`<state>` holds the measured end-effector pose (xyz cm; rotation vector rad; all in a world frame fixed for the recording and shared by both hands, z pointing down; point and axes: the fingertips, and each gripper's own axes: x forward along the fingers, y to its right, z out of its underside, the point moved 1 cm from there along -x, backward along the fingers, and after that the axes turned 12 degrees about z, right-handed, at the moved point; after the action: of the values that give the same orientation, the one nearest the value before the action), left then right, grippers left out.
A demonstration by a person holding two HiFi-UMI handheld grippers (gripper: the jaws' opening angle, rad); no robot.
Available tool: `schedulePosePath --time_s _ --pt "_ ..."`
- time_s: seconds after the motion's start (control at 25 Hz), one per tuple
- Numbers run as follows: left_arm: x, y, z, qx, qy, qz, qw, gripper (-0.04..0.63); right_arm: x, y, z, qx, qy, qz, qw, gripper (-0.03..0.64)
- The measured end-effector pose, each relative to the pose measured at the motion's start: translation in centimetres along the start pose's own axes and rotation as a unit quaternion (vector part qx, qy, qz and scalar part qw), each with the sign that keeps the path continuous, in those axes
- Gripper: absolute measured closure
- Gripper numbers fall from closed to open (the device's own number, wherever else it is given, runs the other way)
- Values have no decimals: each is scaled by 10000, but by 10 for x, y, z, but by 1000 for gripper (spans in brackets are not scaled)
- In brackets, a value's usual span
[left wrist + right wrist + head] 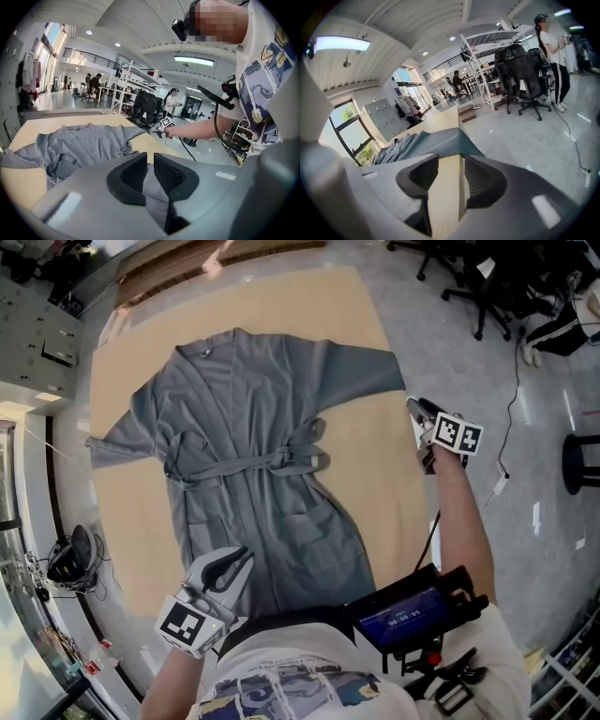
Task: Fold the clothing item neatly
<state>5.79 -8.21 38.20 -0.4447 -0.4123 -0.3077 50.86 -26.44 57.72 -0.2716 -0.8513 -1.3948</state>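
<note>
The grey robe lay flat and face up on the tan board, collar at the far end, sleeves spread, belt tied across the waist. I had the left gripper at the near hem's left corner. Its own view showed the jaws clenched almost together, with grey robe fabric running into the narrow slot between them.

The right gripper hung over the board's right edge, just beside the right sleeve cuff. Its jaws stood apart, with only bare board and that edge between them, and the sleeve lay just ahead.

A broad strip of bare board ran between the skirt and the right edge. Beyond it was grey floor, crossed by a cable, with office chairs further off.
</note>
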Motion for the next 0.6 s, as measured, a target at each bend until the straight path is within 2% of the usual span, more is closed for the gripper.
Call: schedulePosePath --time_s 0.24,0.44,0.6 --pt "7 -4 6 -143 -132 -34 9998 545 36 20 -6 942 -194 -254 9950 442" --pt "10 -9 6 -191 -216 -37 9996 545 60 30 -13 1773 -173 -483 9828 440" --pt "12 -13 8 -222 -238 -51 9995 545 72 33 -12 2199 -198 -621 9733 440"
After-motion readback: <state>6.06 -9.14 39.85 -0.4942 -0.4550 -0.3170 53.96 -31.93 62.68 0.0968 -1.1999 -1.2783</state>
